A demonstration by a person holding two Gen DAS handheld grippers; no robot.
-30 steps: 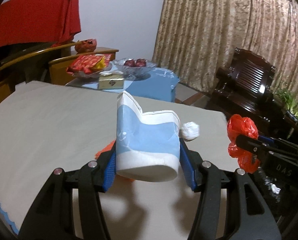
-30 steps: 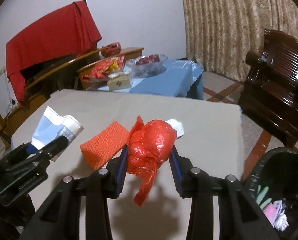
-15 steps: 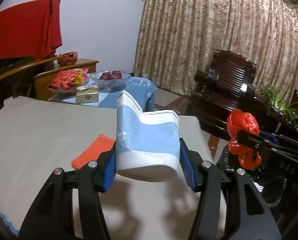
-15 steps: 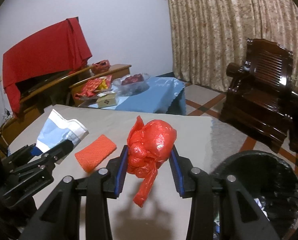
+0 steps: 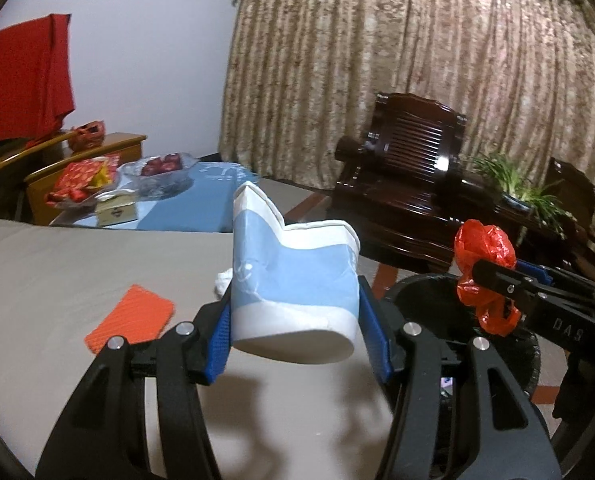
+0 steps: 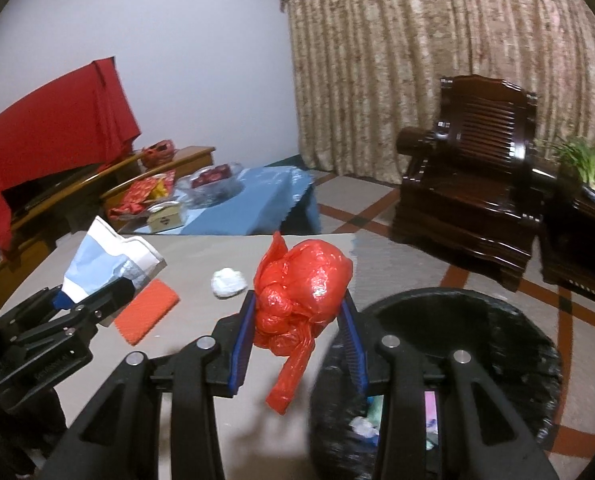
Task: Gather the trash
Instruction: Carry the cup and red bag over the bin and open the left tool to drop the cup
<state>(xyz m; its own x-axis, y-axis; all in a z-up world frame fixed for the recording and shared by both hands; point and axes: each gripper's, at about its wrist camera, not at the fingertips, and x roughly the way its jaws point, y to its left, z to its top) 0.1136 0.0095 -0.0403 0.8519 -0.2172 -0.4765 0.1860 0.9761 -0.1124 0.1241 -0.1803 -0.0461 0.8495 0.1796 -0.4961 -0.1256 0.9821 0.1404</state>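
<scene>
Two in hand: left gripper (image 5: pixel 297 320) pinches the paper cup (image 5: pixel 293 280); right gripper (image 6: pixel 299 340) pinches the red bag (image 6: pixel 301 292), at the bin (image 6: pixel 497 320) rim.
Binned: some scraps.
Left on table (image 6: pixel 201 360): orange net (image 6: pixel 145 314), white wad (image 6: pixel 228 283).

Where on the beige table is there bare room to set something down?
The beige table is bare along its far edge, beyond the white crumpled tissue, and left of the orange mesh pad. Crowded: between pad and tissue, near both grippers.
</scene>
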